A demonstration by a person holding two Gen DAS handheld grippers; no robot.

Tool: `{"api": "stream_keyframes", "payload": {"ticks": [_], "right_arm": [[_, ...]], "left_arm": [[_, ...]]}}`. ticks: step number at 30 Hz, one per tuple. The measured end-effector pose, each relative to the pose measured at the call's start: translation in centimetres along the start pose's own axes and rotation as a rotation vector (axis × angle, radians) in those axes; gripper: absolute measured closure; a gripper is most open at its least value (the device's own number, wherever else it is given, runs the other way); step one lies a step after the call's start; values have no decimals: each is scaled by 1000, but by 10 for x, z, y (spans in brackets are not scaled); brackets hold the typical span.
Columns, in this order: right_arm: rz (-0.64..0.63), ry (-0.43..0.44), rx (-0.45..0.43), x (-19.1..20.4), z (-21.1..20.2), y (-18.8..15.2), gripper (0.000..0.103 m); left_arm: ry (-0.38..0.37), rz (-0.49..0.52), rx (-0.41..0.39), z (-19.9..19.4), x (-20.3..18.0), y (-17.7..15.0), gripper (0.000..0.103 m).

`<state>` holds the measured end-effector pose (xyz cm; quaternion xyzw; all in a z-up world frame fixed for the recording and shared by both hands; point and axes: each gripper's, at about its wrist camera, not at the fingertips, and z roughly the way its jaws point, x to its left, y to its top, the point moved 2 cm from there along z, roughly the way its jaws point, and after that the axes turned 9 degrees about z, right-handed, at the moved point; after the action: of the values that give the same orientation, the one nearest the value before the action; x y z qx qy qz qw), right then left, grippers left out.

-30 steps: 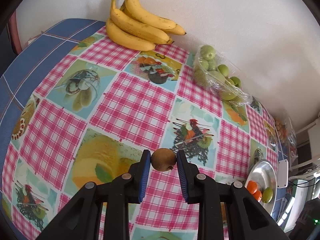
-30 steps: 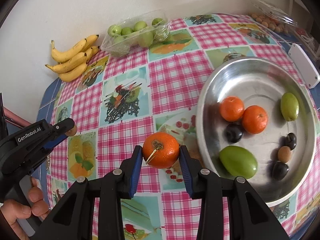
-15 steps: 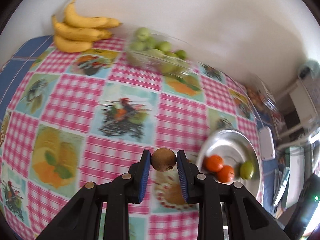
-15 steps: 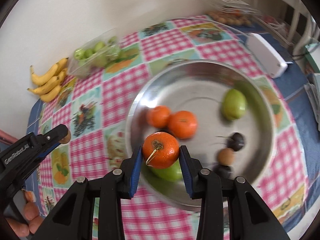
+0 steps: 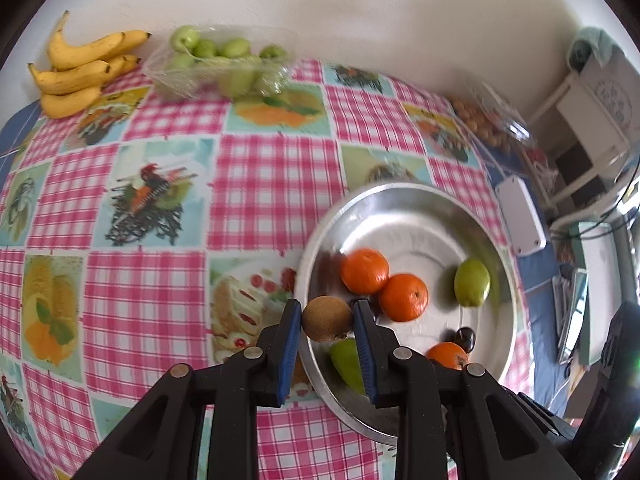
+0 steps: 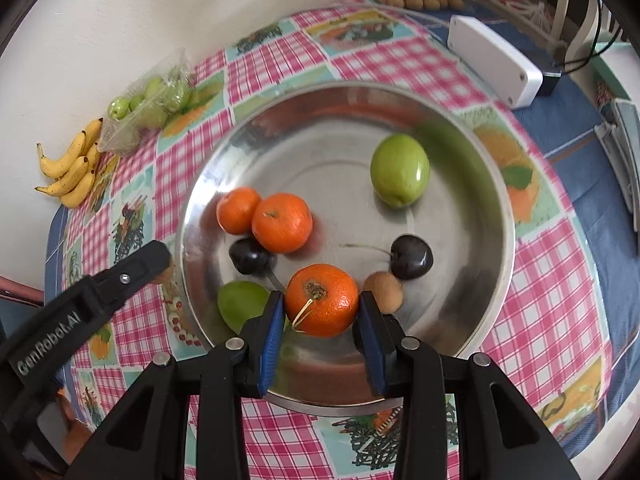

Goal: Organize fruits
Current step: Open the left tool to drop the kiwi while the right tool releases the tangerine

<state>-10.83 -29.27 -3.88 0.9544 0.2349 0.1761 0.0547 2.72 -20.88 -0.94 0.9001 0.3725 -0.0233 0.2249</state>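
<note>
The left tongs (image 5: pixel 327 318) were clamped on a fuzzy brown kiwi (image 5: pixel 327 319), its long axis crosswise between the blue pads, above the near rim of the round steel bowl (image 5: pixel 416 196). The right tongs (image 6: pixel 321 305) gripped a dimpled orange tangerine (image 6: pixel 322 299), stem end facing the camera, over the bowl's near side. "GenRobot.AI" was printed on the left tongs' black arm.

Plain cream wall (image 5: pixel 360 8) behind table; pink checked tablecloth (image 5: pixel 276 184); white furniture (image 5: pixel 596 120) at right.
</note>
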Motion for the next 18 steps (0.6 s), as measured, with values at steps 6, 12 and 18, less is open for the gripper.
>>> {"api": "stream_keyframes", "payload": {"ticks": [6,12,18], "right_arm": [[-5,4,14,0,1,-3,64],[5,13,11,-1,-3,-4,64],[1,23,8,-3,-11,-11,64]], "left_arm": [[13,12,35,9,-7,-7,74],[-16,-38,56,5,0,-16,48],[-9,-75,49,-10,11,-31,46]]}}
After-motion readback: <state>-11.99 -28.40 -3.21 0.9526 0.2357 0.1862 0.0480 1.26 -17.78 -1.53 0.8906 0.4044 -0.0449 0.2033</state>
